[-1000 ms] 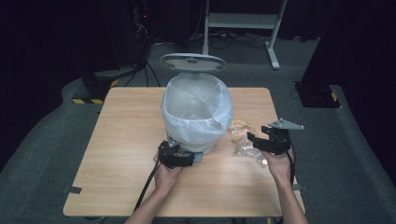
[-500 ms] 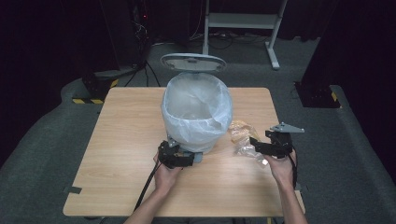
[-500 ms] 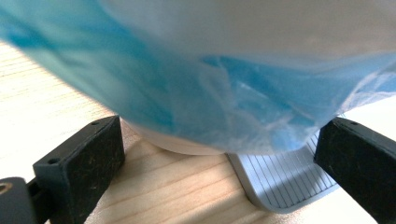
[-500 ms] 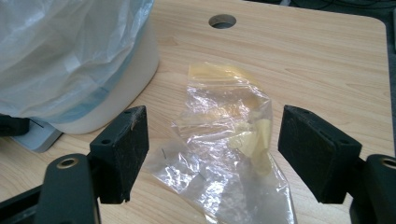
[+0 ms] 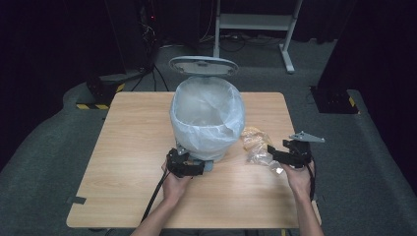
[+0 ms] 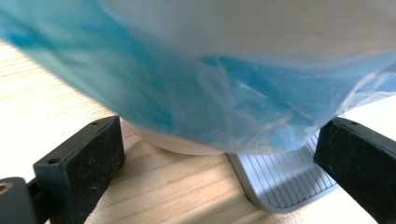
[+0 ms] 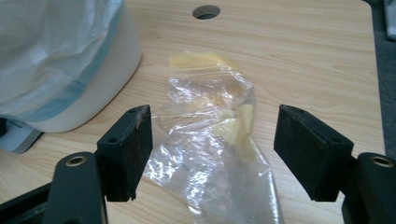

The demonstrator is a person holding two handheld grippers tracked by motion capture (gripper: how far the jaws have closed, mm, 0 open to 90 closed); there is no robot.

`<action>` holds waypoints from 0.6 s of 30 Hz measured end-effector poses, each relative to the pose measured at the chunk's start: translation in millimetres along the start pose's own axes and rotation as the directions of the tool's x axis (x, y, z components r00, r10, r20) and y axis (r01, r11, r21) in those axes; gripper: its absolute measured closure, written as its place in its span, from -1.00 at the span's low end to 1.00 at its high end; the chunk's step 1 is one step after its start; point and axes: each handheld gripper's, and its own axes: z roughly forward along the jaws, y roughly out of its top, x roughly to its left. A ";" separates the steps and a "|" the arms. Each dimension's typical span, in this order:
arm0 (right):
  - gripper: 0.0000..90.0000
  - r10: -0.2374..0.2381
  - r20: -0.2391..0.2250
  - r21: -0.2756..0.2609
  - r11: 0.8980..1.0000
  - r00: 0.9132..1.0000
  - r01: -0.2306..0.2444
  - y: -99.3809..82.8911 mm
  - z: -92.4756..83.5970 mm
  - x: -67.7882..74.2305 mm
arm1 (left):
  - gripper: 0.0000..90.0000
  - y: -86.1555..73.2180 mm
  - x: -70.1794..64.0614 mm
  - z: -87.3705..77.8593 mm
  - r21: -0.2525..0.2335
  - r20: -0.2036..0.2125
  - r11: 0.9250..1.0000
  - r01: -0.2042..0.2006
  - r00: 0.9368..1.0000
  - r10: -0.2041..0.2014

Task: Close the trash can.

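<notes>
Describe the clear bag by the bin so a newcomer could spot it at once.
Start at the white pedal bin with the bluish liner, standing mid-table. Just to its right on the wooden table lies a crumpled clear plastic bag, in front of the right hand-held gripper. It is the one see-through item, holding yellowish pieces.

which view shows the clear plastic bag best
The right gripper view: the clear plastic bag lies crumpled on the table, close up between the open right tool. The high view shows it small beside the bin.
</notes>
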 end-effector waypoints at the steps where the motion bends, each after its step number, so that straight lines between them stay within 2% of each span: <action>1: -0.37 0.009 0.002 0.001 1.000 1.000 -0.009 -0.6 0.1 -1.4 | -0.96 0.0 -0.2 -0.2 -0.012 -0.011 1.000 0.005 1.000 -0.006; 5: -0.35 0.024 0.016 0.012 1.000 1.000 -0.024 -4.3 1.4 -7.0 | -0.96 0.0 -0.3 -0.2 -0.012 -0.010 1.000 0.006 1.000 -0.006; 10: -0.33 0.001 0.050 0.030 1.000 0.999 -0.003 -9.1 4.7 -8.9 | -0.96 -0.3 -2.2 0.9 -0.024 -0.012 1.000 0.020 1.000 -0.020; 11: -0.33 0.006 0.053 0.034 0.999 0.999 -0.008 -10.4 6.1 -9.8 | -0.96 -0.2 -1.0 -0.7 0.002 -0.007 1.000 -0.008 1.000 0.008; 12: -0.33 0.006 0.057 0.039 0.999 0.998 -0.008 -11.7 7.5 -11.3 | -0.96 -0.2 -0.8 -1.1 0.008 -0.007 1.000 -0.016 1.000 0.016; 14: -0.32 0.012 0.064 0.050 0.999 0.998 -0.015 -14.5 10.8 -13.8 | -0.96 -0.3 -1.6 -0.7 -0.003 -0.013 1.000 -0.008 1.000 0.008; 15: -0.31 0.015 0.067 0.055 0.998 0.998 -0.019 -15.6 12.0 -14.6 | -0.96 -0.4 -3.0 0.6 -0.028 -0.023 1.000 0.013 1.000 -0.013; 18: -0.30 0.027 0.069 0.075 0.997 0.997 -0.032 -20.6 17.9 -18.1 | -0.96 -0.4 -3.1 0.6 -0.028 -0.023 1.000 0.012 1.000 -0.013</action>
